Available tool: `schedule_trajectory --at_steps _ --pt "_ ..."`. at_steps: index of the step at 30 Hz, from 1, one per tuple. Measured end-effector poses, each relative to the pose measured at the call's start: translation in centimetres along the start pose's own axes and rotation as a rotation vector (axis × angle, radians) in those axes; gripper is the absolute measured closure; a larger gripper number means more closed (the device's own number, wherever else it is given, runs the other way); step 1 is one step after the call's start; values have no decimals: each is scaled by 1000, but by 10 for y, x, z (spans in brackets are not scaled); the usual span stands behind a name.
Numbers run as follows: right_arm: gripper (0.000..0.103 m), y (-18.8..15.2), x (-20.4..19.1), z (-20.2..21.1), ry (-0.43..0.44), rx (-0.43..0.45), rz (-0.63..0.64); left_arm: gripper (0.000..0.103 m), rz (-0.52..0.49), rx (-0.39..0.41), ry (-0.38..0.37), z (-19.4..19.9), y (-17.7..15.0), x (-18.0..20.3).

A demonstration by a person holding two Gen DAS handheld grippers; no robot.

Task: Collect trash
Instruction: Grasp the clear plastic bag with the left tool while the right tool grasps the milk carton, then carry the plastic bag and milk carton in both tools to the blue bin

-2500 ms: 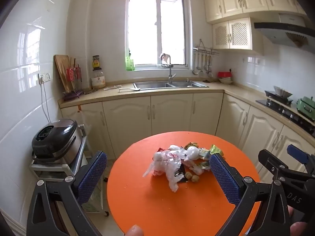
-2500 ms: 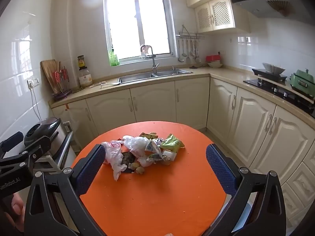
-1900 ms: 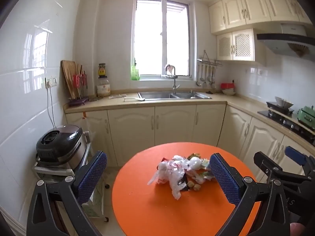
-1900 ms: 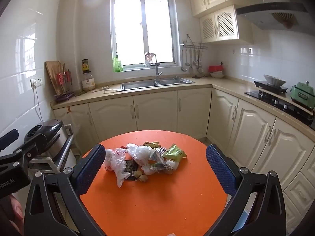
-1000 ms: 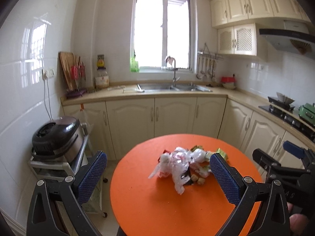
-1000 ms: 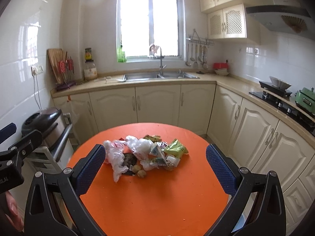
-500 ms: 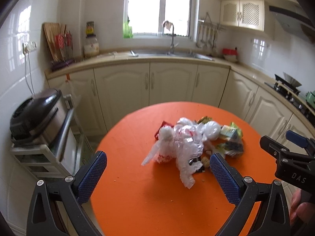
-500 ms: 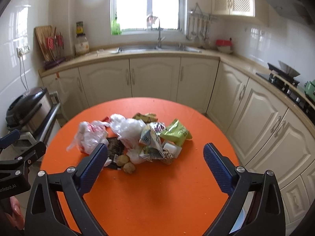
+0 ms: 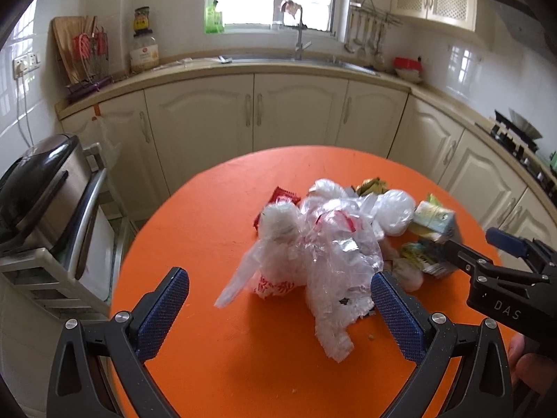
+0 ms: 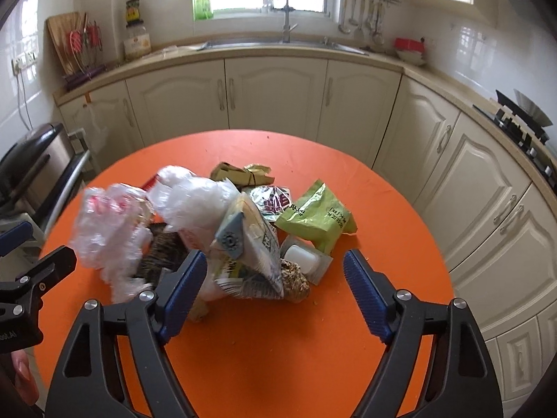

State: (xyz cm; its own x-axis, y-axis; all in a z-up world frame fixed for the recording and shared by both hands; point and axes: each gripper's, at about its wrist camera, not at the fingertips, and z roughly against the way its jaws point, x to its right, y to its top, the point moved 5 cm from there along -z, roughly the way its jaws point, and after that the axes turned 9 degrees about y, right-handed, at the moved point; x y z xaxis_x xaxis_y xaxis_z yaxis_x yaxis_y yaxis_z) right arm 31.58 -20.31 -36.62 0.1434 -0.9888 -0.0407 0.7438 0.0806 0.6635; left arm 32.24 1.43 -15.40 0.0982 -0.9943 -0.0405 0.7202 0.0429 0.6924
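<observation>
A pile of trash lies in the middle of the round orange table [image 9: 209, 216]. In it are crumpled clear plastic bags [image 9: 327, 250], a red wrapper [image 9: 283, 196], a squashed drink carton [image 10: 247, 244], a green packet [image 10: 316, 216] and a small white tub [image 10: 301, 256]. My left gripper [image 9: 275, 280] stands open just in front of the clear bags, touching nothing. My right gripper [image 10: 275, 261] is closing, with the carton in the gap between its pads and neither pad pressing on it. The right gripper [image 9: 487, 268] also shows at the right edge of the left wrist view.
A dark cooker [image 9: 38, 188] on a metal rack stands left of the table. Cream cabinets [image 9: 296, 111] and a sink counter run behind it. A stove [image 9: 515, 139] is at the right. Bare orange tabletop [image 10: 278, 348] lies under the right gripper.
Both grippers have dropped and moved in toward the pile, which now fills more of each view. The right jaws have narrowed around the carton.
</observation>
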Motion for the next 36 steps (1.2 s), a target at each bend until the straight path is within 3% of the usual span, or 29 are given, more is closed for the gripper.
schedule_trajectory --at_steps 6,9,12,14,15,16,22,28,36 --pt "27 2 1 -27 19 -38 37 1 -3 -46 4 -57 21 15" --pt "40 6 1 -38 30 -50 48 1 1 -61 -7 -84 32 24" --pt "64 6 2 -45 49 -65 46 3 13 -67 -29 -106 42 29" --pt "82 5 2 -45 64 -60 35 24 26 -82 -68 -119 48 26" --pt "85 5 3 -44 68 -55 34 37 39 -91 -92 -125 53 25" --pt "88 5 4 -42 73 -50 29 38 48 -93 -102 -128 53 18" --pt "94 4 9 -34 95 -31 -4 61 72 -75 -155 -153 69 0" --pt "96 1 10 -21 119 -11 -24 66 79 -45 -144 -156 60 -13" --pt "96 -2 18 24 148 63 -66 66 64 81 -100 -94 32 1"
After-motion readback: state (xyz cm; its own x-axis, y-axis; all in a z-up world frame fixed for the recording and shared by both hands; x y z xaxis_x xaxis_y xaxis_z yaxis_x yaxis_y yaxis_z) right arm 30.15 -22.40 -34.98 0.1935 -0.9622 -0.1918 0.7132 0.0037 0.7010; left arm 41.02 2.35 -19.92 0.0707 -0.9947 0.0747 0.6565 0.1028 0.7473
